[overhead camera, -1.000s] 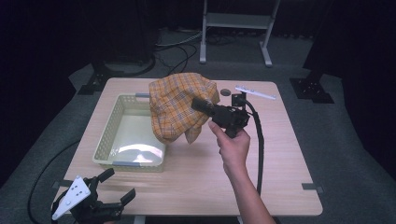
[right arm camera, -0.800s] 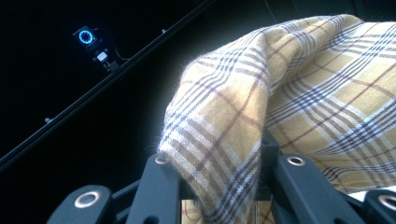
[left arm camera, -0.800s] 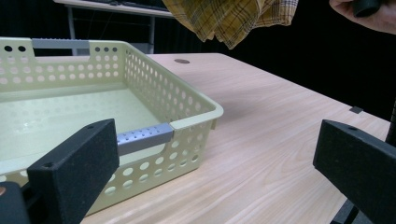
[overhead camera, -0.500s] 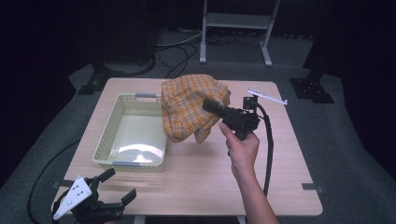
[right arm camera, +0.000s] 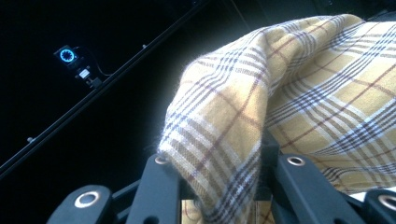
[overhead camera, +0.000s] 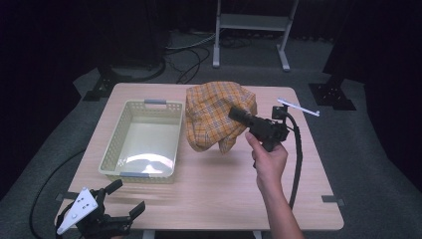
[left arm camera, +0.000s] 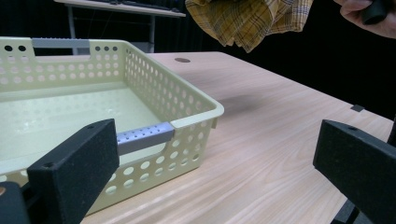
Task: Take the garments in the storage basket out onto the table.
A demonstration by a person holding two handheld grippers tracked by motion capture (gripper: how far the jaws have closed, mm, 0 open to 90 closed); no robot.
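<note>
A yellow plaid cloth (overhead camera: 215,114) hangs above the table to the right of a pale yellow perforated basket (overhead camera: 113,149). My right gripper (overhead camera: 239,114) is shut on the cloth; in the right gripper view the fabric (right arm camera: 299,107) bunches between the two black jaws. My left gripper (overhead camera: 117,209) rests open at the table's front left edge, nothing between its fingers. The left gripper view looks past its black pads (left arm camera: 74,163) at the basket (left arm camera: 187,109), with the cloth (left arm camera: 247,18) hanging farther back.
A light wooden table (overhead camera: 214,194) holds the basket on its left half. A small dark round spot (left arm camera: 182,59) sits on the far part of the tabletop. A metal stand (overhead camera: 249,30) and cables lie on the floor behind.
My right gripper has carried the cloth to the right, away from the basket. The left gripper has stayed where it was.
</note>
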